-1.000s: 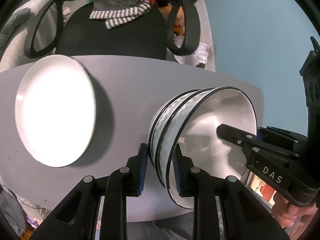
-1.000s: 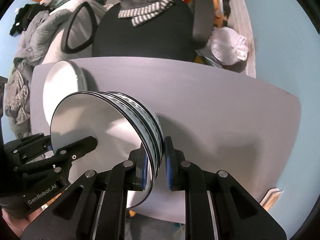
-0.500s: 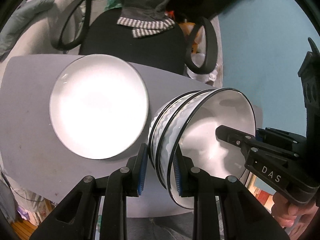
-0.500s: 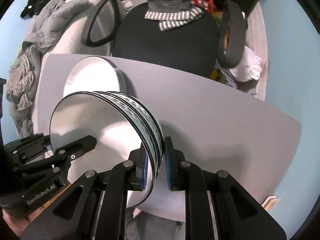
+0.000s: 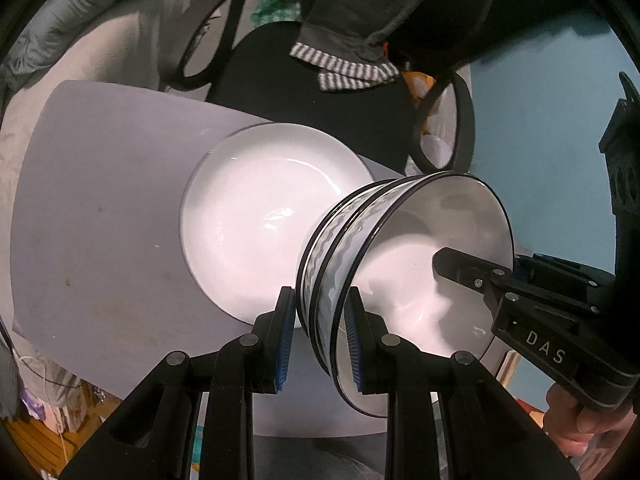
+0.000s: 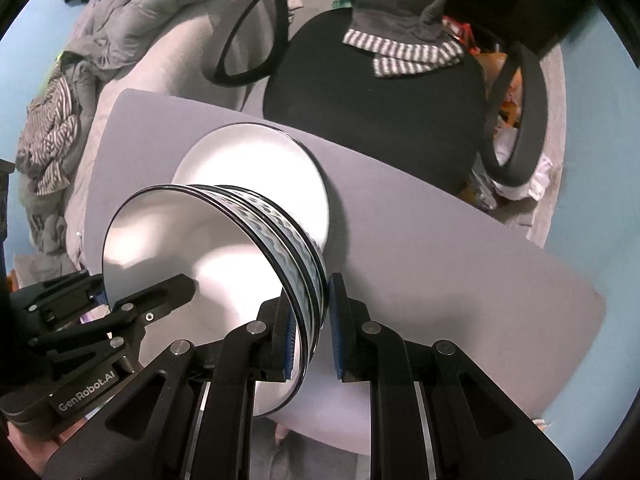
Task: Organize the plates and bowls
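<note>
Two nested bowls point(image 5: 400, 264), white inside, black rims, grey wavy band outside, held aloft at lower centre-right of left view, rims pinched on opposite sides. White plate point(image 5: 256, 220) lies flat on grey counter point(image 5: 100, 220), mid-frame, partly behind bowls.

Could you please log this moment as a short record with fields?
held: bowls, two nested, black-rimmed
left gripper: shut on bowls' rim
right gripper: shut on opposite rim
plate: white, on table, partly behind the bowls
bowls' position: above the table, overlapping the plate in both views
behind table: black chair
</note>
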A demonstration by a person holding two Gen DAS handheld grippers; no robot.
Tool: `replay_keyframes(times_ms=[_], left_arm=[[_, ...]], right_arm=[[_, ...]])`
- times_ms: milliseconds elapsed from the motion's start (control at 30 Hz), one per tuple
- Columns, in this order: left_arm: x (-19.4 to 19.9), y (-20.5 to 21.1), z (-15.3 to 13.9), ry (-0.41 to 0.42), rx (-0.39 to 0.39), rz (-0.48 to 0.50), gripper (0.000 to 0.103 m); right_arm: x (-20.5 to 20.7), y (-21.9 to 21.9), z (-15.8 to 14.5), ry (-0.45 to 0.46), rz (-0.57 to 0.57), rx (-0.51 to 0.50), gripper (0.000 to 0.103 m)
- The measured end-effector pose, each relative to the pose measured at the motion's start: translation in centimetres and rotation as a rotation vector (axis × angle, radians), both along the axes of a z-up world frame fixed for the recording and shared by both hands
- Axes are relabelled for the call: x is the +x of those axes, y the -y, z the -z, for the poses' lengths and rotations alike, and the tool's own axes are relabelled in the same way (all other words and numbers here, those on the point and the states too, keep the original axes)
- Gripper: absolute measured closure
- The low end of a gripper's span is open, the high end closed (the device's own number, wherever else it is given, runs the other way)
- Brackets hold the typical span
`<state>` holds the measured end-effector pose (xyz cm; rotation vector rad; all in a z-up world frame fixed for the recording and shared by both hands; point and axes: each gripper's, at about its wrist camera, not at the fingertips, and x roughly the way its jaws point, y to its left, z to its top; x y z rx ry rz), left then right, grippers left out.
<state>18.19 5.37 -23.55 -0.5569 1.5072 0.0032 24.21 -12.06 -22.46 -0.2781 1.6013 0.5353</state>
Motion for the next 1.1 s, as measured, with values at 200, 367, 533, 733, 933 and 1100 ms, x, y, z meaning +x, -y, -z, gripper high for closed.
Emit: replay_keyframes(times_ms=[200, 367, 533, 733, 933, 1100], left_arm=[[0.2, -1.5, 0.7, -0.020, 0.003, -0.018, 0.080], [0.4, -2.1, 1.4, -0.034, 0.001, -0.029, 0.080], [0.8, -2.3, 2.1, -0.047, 0.002, -0.027, 0.080], [1.2, -2.1, 3.0, -0.066, -0.001, -0.022, 0.080], [1.5, -2.1, 3.6, -0.072, -0.007, -0.027, 0.079], [1.5, -2.2, 4.1, -0.080, -0.008, -0.037, 0.079]], right_arm=[[0.4, -2.7, 0.7, -0.002, -0.030, -0.008, 0.088], [0.6, -4.0, 1.7, -0.011, -0.037, -0.020, 0.088], [0.9, -4.7, 2.6, -0.022, -0.029, -0.032, 0.088], [1.3, -4.9, 3.7, -0.035, -0.025, -0.051, 0.088], [1.5, -4.7, 4.0, -0.042, -0.008, -0.051, 0.088], [1.6, -4.7, 4.3, -0.051, -0.005, -0.040, 0.088]])
